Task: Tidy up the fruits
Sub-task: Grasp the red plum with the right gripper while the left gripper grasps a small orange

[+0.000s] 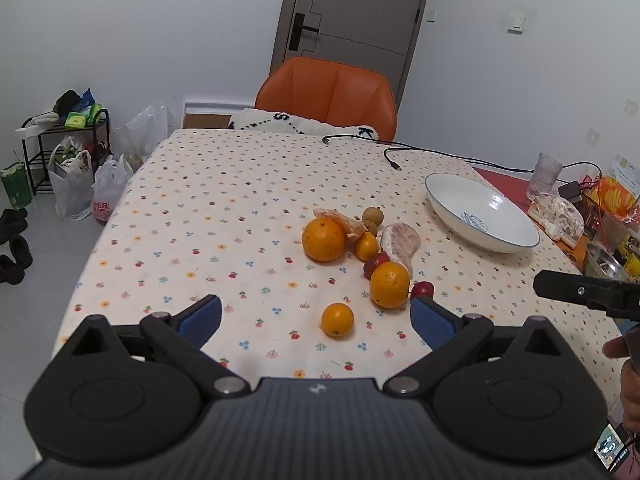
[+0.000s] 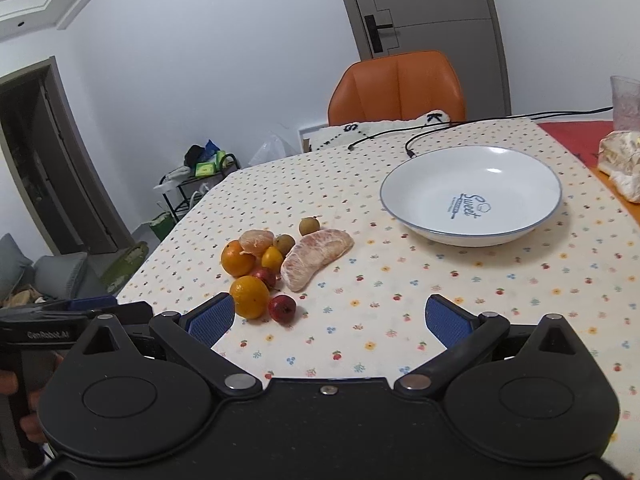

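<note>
- Holding both grippers spread and empty, I see the small round orange lying just ahead, between my left gripper pads.
- My right gripper faces bare cloth; the white blue-rimmed bowl, empty, sits ahead-right of it.
- I judge left nearer.

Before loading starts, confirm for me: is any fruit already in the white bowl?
No: the white bowl holds nothing, and the fruit pile lies on the tablecloth beside it.
</note>
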The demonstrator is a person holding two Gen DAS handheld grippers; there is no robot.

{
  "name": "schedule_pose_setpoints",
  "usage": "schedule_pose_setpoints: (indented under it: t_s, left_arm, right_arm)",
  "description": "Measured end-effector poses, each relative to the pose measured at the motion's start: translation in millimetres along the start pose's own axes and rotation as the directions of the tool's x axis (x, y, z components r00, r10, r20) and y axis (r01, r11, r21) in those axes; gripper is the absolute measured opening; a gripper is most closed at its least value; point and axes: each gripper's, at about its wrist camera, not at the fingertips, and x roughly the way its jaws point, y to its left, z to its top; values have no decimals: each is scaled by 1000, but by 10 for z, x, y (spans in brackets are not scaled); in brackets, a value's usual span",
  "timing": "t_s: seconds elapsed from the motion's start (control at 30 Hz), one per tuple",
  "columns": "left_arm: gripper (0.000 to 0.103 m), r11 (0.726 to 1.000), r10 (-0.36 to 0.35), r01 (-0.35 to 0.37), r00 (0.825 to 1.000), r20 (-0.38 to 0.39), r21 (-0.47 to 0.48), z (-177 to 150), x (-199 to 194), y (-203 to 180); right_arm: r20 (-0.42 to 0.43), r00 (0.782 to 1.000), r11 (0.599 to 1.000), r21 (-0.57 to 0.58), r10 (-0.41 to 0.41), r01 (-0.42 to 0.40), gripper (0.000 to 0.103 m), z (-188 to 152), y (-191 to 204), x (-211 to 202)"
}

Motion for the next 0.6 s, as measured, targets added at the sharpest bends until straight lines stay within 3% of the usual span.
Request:
schedule_pose_setpoints:
  t_s: [0.33, 0.5, 0.6]
  left_arm:
    - [84, 1000, -13, 13, 1000, 2, 0, -29, 221, -52]
    - [67, 1000, -24, 24, 999, -22, -1, -46, 336, -71]
    - [63, 1000, -26, 26, 999, -42, -1, -66, 409, -82]
  right_arm:
    - [-8, 999, 999, 5, 44, -44, 78, -39, 12, 232]
    - [-20, 997, 997, 3, 72, -72, 69, -53, 32, 342]
    - [-31, 995, 996, 7, 91, -91, 62, -65, 43, 414]
